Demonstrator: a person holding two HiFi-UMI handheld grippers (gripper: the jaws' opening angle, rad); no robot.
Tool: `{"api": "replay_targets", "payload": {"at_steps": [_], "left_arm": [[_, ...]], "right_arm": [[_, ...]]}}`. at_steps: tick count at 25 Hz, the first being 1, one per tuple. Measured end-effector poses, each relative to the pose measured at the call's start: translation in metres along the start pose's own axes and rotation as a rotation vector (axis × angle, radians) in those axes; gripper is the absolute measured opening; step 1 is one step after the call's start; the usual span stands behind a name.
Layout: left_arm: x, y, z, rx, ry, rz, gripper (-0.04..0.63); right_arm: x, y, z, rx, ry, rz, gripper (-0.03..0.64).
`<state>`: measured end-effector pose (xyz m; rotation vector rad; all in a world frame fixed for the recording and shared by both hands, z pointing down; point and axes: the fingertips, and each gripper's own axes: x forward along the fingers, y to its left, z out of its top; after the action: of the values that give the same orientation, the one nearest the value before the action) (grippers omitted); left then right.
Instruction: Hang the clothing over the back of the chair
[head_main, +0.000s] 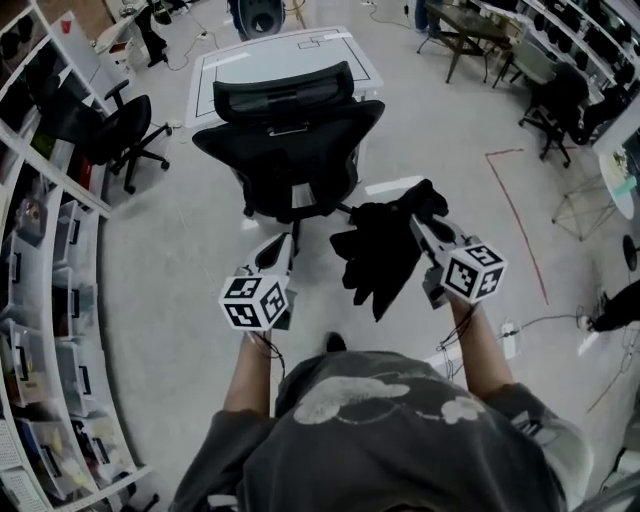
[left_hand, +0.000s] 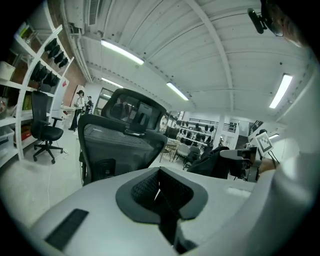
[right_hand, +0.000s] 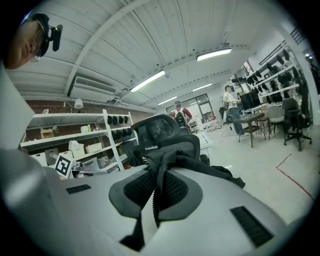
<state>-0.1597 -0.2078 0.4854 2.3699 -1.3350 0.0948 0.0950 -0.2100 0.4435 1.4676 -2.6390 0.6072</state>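
Note:
A black mesh office chair (head_main: 290, 140) stands ahead of me with its back towards me. My right gripper (head_main: 418, 222) is shut on a black garment (head_main: 385, 255), which hangs in a bunch to the right of the chair, level with its seat. In the right gripper view the garment's cloth (right_hand: 167, 160) comes out from between the closed pads, with the chair (right_hand: 162, 131) behind it. My left gripper (head_main: 292, 240) is just before the chair's base, jaws shut with nothing in them. The left gripper view shows the chair's back (left_hand: 117, 142) close ahead and the garment (left_hand: 215, 162) at the right.
A white table (head_main: 285, 65) stands behind the chair. Another black chair (head_main: 120, 135) sits to the left, beside white shelves (head_main: 40, 250) with boxes. Red tape (head_main: 520, 215) marks the floor on the right, with cables (head_main: 540, 325) near it. More chairs and a table stand at the far right.

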Motion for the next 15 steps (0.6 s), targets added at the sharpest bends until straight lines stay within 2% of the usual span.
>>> {"api": "replay_targets", "payload": {"at_steps": [5, 8, 15], "left_arm": [[0.031, 0.027, 0.024, 0.027, -0.010, -0.033, 0.002], [0.046, 0.038, 0.027, 0.014, 0.002, -0.036, 0.002], [0.077, 0.041, 0.038, 0.008, -0.002, -0.054, 0.002]], "right_arm": [[0.031, -0.021, 0.013, 0.017, -0.019, -0.057, 0.006], [0.044, -0.029, 0.016, 0.019, -0.012, -0.072, 0.006], [0.065, -0.068, 0.030, 0.029, -0.022, -0.118, 0.006]]}}
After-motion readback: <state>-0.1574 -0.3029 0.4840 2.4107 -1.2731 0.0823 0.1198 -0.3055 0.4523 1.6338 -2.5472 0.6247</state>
